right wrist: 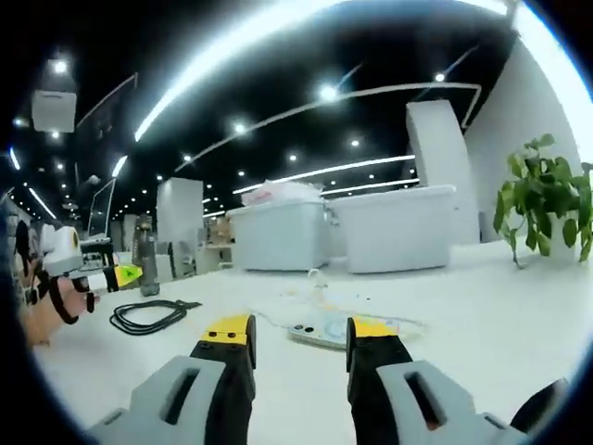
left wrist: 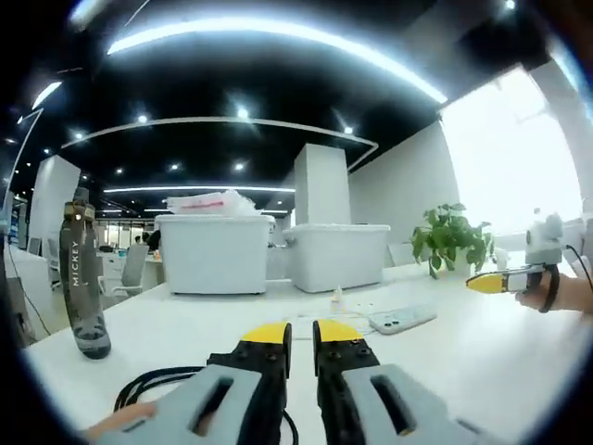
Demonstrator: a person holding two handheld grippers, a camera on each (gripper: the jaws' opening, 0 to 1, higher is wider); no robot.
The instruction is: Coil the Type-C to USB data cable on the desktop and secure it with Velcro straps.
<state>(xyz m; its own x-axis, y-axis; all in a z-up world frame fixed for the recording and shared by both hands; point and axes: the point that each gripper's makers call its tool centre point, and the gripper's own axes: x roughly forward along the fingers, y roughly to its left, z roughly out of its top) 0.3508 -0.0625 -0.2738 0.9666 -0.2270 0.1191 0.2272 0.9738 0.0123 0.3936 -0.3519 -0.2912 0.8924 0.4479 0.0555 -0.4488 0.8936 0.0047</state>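
In the left gripper view, the left gripper (left wrist: 301,336) rises from the bottom over a white table (left wrist: 482,343), its yellow-tipped fingers (left wrist: 267,332) close together with only a thin gap between them and nothing held. The black cable (left wrist: 153,382) lies coiled in loose loops on the table just left of the gripper, partly hidden behind its left finger; a fingertip of a hand (left wrist: 120,420) shows at the bottom edge beside the loops. A dark bottle (left wrist: 83,278) stands upright at the left of the table. Two white bins (left wrist: 215,252) sit side by side at the far edge, with a plant (left wrist: 451,237) to their right. A phone (left wrist: 402,319) lies flat on the table ahead of the gripper. The right gripper (left wrist: 486,282) comes in from the right edge, held in a hand, its yellow tip pointing left; whether its fingers are spread cannot be told here. In the right gripper view, the right gripper (right wrist: 301,332) has its fingers (right wrist: 228,331) spread well apart and empty. The cable (right wrist: 148,315) lies on the table (right wrist: 482,306) to the left, well apart from it. The phone (right wrist: 320,329) lies between and beyond the fingers. The left gripper (right wrist: 120,275) enters at the left edge near the cable. The bottle (right wrist: 145,261) stands behind, the bins (right wrist: 278,236) further back, the plant (right wrist: 547,199) at right.
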